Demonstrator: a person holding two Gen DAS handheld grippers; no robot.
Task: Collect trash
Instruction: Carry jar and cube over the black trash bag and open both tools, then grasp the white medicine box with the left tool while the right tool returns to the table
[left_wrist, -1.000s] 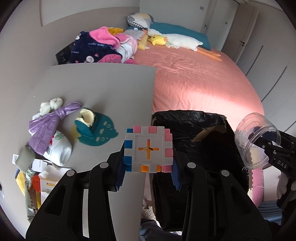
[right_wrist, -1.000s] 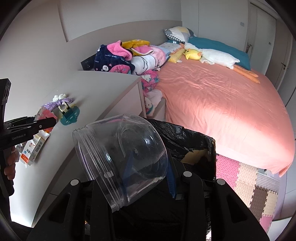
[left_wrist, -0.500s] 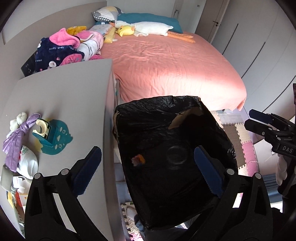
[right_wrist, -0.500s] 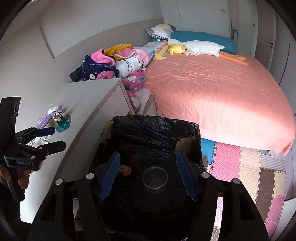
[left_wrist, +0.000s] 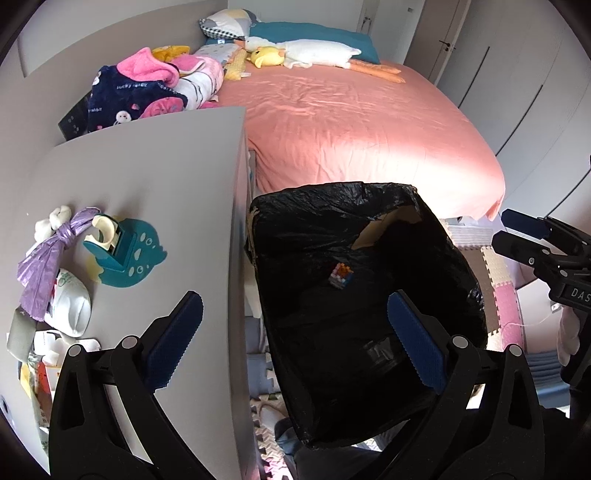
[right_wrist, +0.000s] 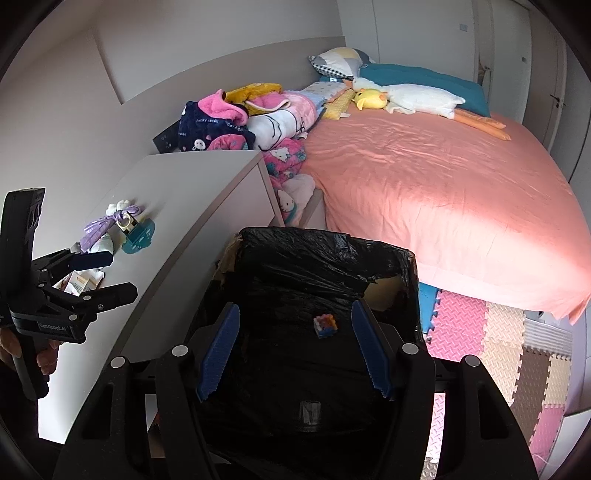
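Observation:
A bin lined with a black bag (left_wrist: 332, 195) (right_wrist: 325, 240) stands on the floor between the desk and the bed. Inside it lie a small multicoloured block cube (left_wrist: 341, 276) (right_wrist: 325, 325) and a clear plastic jar (right_wrist: 309, 411), dim against the black liner. My left gripper (left_wrist: 295, 306) hangs open and empty over the bin's left rim and the desk edge. My right gripper (right_wrist: 295, 310) stands open and empty above the bin. Each gripper also shows in the other's view: the right gripper (left_wrist: 502, 229) at the right edge, the left gripper (right_wrist: 122, 275) at the left.
The grey desk (left_wrist: 166, 177) to the left carries a teal tape dispenser (left_wrist: 125, 254), a purple knotted bag (left_wrist: 48, 254), a white pouch (left_wrist: 72, 306) and small cartons at its near corner. A pink bed (left_wrist: 351, 122), a clothes pile (left_wrist: 147, 92) and foam floor mats (right_wrist: 498, 350) surround the bin.
A second ago my left gripper held the block cube and my right held the clear jar. Both jaws have opened and both things now lie in the bin. The left hand has shifted slightly.

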